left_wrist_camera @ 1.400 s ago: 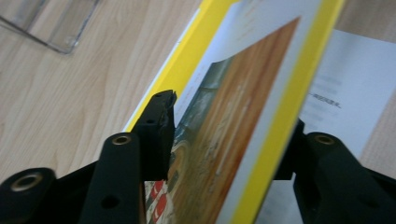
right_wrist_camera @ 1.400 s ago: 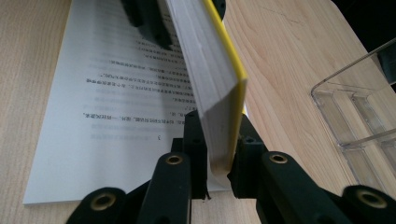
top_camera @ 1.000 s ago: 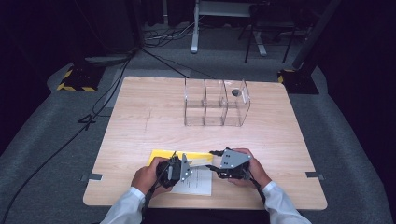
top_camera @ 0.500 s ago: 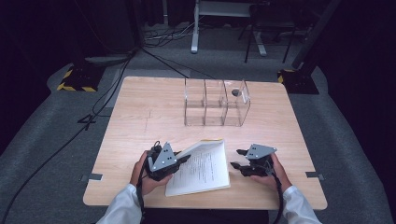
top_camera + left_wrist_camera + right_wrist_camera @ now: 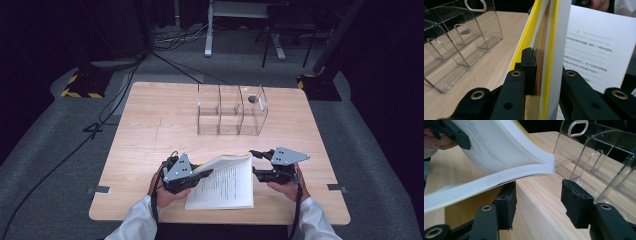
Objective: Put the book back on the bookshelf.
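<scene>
Desk [image 5: 150, 135]: pale wood, carrying everything; the person works from its 6 o'clock edge, forearms in white sleeves coming in there.

Clear organizer [image 5: 230, 110]: transparent plastic, three compartments side by side, standing toward 12 o'clock of the desk centre, well apart from the hands. A small dark object [image 5: 252, 99] sits in the compartment at the 3 o'clock end; what it is cannot be told.

Book [image 5: 225, 182]: lies open near the 6 o'clock edge, between the two hands. Its yellow cover and a sheaf of pages are lifted at the 9 o'clock side and arch over toward 3 o'clock, judged so that the book can be opened or leafed through.

Left gripper [image 5: 192, 180]: jaws clamped on the book's raised cover and pages, as the left gripper view shows with the yellow cover [image 5: 529, 37] pinched edge-on between them. This grip appears to anchor the book.

Right gripper [image 5: 257, 162]: at 3 o'clock of the book, jaws apart, nothing between them; the page block's fore-edge [image 5: 524, 173] curves just above them, probably about to be caught.

Writing: printed lines of Chinese characters on the open page [image 5: 594, 50], too small to read; a page number near the top looks like 3. No brand seen.
</scene>
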Demonstrator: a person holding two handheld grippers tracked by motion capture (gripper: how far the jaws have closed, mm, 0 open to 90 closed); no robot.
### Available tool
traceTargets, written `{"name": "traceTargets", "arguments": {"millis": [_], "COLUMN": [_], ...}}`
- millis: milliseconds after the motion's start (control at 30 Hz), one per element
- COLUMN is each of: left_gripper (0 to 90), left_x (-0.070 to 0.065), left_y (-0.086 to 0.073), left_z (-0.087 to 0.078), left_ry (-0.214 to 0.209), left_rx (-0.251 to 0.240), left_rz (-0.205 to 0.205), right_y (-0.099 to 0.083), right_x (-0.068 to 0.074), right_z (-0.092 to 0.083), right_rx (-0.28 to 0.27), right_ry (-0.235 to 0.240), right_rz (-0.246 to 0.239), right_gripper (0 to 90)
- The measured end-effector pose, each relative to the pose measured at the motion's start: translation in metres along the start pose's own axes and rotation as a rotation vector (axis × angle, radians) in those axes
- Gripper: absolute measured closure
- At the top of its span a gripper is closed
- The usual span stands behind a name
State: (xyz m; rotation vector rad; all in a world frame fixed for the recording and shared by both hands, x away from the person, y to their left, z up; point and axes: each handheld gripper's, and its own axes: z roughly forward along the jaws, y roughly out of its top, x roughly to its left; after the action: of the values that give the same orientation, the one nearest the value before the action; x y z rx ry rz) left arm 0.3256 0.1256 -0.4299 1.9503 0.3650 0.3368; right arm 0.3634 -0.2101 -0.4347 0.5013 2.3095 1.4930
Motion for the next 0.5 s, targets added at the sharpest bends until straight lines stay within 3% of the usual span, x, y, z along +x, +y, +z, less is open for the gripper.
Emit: {"name": "traceTargets", "arguments": {"millis": [133, 200, 233, 367, 467, 500], "left_gripper": [80.7, 80.6, 80.4, 80.0, 79.6, 79.5], "left_x": [0.000, 0.000, 0.001, 0.007, 0.010, 0.012], "left_y": [-0.001, -0.003, -0.004, -0.007, -0.008, -0.008], "left_z": [-0.001, -0.002, -0.003, -0.008, -0.009, -0.010], "left_ry": [-0.027, -0.064, -0.082, -0.136, -0.126, -0.125], "left_rx": [0.007, 0.004, -0.006, -0.043, -0.060, -0.063], "left_rz": [0.011, 0.013, 0.006, -0.025, -0.036, -0.040], "right_y": [0.002, 0.002, 0.002, 0.005, 0.011, 0.013], "right_x": [0.004, 0.004, 0.004, 0.007, 0.014, 0.016], "right_z": [0.009, 0.013, 0.015, 0.017, 0.013, 0.011], "right_rx": [0.047, 0.067, 0.070, 0.048, 0.005, -0.018], "right_ry": [0.014, 0.016, 0.039, 0.096, 0.123, 0.141], "right_rz": [-0.046, -0.059, -0.063, -0.091, -0.146, -0.151], "right_gripper": [42.9, 39.2, 38.9, 38.1, 50.5, 50.5]}}
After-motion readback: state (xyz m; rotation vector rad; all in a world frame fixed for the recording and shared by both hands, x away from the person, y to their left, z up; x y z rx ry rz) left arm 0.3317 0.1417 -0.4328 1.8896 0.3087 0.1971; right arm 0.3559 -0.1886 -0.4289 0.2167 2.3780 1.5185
